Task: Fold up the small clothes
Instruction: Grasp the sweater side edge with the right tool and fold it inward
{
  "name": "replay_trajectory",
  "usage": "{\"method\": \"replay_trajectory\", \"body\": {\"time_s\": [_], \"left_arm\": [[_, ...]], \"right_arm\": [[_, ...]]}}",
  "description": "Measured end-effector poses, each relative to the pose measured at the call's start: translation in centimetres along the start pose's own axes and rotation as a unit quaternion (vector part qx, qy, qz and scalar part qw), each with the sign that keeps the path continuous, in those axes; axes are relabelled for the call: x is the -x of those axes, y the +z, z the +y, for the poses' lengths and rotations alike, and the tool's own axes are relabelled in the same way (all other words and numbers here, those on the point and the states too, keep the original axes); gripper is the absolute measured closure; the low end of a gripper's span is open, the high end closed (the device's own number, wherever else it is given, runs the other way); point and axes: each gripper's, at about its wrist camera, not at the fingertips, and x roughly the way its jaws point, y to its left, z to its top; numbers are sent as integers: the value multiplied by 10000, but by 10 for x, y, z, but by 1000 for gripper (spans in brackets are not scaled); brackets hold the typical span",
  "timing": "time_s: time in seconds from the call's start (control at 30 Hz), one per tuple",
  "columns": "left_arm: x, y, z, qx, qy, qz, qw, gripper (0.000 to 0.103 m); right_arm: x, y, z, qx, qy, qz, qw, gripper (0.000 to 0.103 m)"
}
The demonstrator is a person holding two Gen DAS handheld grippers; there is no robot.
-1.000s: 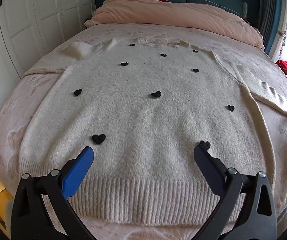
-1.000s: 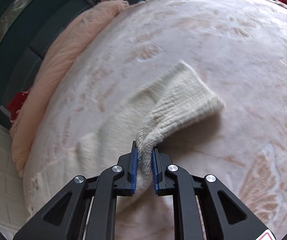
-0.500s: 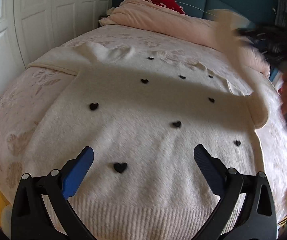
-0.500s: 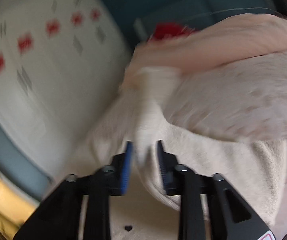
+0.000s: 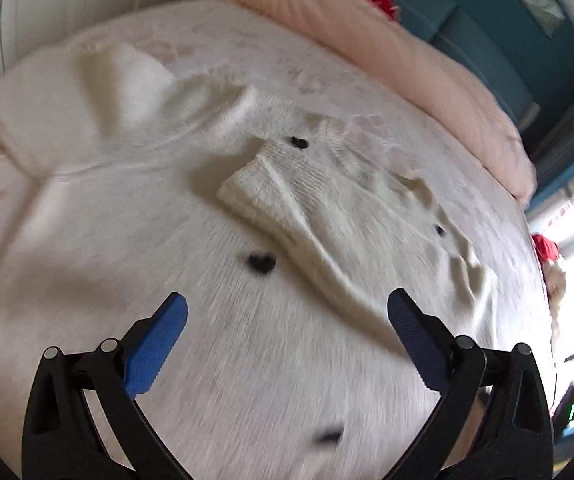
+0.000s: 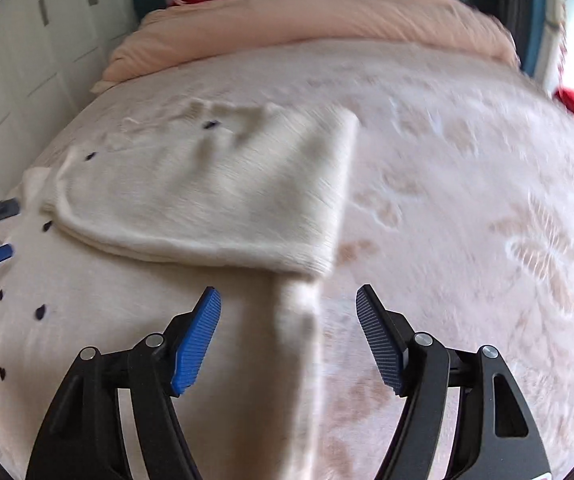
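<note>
Right hand-held gripper [image 6: 289,322] opening, seemingly empty, above folded sweater sleeve [image 6: 207,204].

1 cream sweater [image 5: 247,340] w/ 4 black hearts visible, 2 grippers, 1 bed [image 6: 467,200], 1 pink duvet [image 6: 327,20].

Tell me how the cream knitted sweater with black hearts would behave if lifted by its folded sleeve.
The cream knitted sweater with black hearts would likely sag: its folded sleeve lies limp and creased. The fuzzy knit probably grips well.

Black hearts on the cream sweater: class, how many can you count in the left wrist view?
4. One by the folded sleeve's cuff, one in mid-body ahead of the gripper, one at right among the wrinkles, one blurred at the bottom. The folded sleeve may hide others.
</note>
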Motion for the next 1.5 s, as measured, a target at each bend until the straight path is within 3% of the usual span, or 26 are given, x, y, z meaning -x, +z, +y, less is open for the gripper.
{"method": "replay_trajectory", "body": {"time_s": [0.07,0.1,0.13,0.17,0.23,0.3,0.37,0.43,0.5,0.57,0.6,0.63,0.67,0.73,0.9,0.97,1.03,1.07,1.1,1.13,1.17,1.2,1.23,1.27,1.4,1.5], "left_arm": [[-27,10,-1,129,106,92,9998,20],[-35,12,0,194,178,141,9996,45],[-42,15,0,313,341,114,9989,60],[-42,18,-1,361,390,-8,9986,66],[-41,23,-7,318,358,-158,9987,90],[-38,26,-8,231,268,-313,9989,92],[-42,24,-5,75,478,-301,9984,92],[-54,20,0,-81,548,-257,9981,89],[-51,20,-3,-238,546,-295,9978,87],[-35,18,-2,-200,330,-177,9991,78],[-26,17,1,-157,245,-152,9995,62],[-8,12,10,-137,214,-201,9995,49],[8,5,22,-143,222,-282,9993,44],[46,-12,50,-123,301,-380,9987,28],[133,-69,151,375,959,-380,9940,17],[149,-91,183,638,1243,-199,9900,17],[155,-111,203,875,1151,-23,9895,17],[161,-118,202,760,1058,-180,9913,17],[161,-121,195,603,1049,-164,9925,17],[158,-122,190,521,967,-59,9939,21],[152,-123,183,427,870,47,9953,27],[147,-123,172,254,1063,74,9940,42],[145,-122,166,111,1155,97,9932,70],[144,-119,159,26,967,273,9949,84],[171,-121,145,-58,383,412,9984,97],[192,-141,141,-195,145,642,9976,97]], "right_arm": [[-9,4,-15,-329,217,42,9992,36],[-16,7,-17,-470,298,45,9984,40],[-22,12,-24,-657,454,50,9968,59],[-29,19,-26,-821,640,59,9946,81],[-21,22,-26,-1021,761,-130,9918,86],[-8,29,-25,-1044,699,-482,9909,89],[-4,22,-36,-1192,622,-610,9890,89],[-29,10,-45,-1363,584,-94,9889,89],[-32,4,-48,-1411,661,-34,9878,86],[-16,6,-48,-1430,651,-54,9876,76],[-7,5,-47,-1434,677,-68,9873,75],[6,0,-47,-1416,771,-83,9869,64],[16,-7,-45,-1392,809,-59,9869,45],[40,-31,-42,-1278,814,69,9884,34],[72,-112,-27,-1065,1035,814,9856,34],[85,-141,-23,-1011,1013,783,9866,33],[97,-154,-18,-1017,1100,662,9865,30],[96,-155,-16,-1043,1120,677,9859,30],[95,-152,-14,-1030,1154,664,9857,31],[92,-150,-11,-979,1205,637,9858,45],[87,-147,-9,-914,1120,644,9874,79],[84,-143,-10,-932,1049,702,9876,95],[84,-141,-5,-1107,1213,729,9837,94],[90,-137,-10,-1267,1233,678,9819,95],[143,-137,-26,-923,851,412,9912,96],[178,-156,-54,-902,531,472,9934,97]]}}
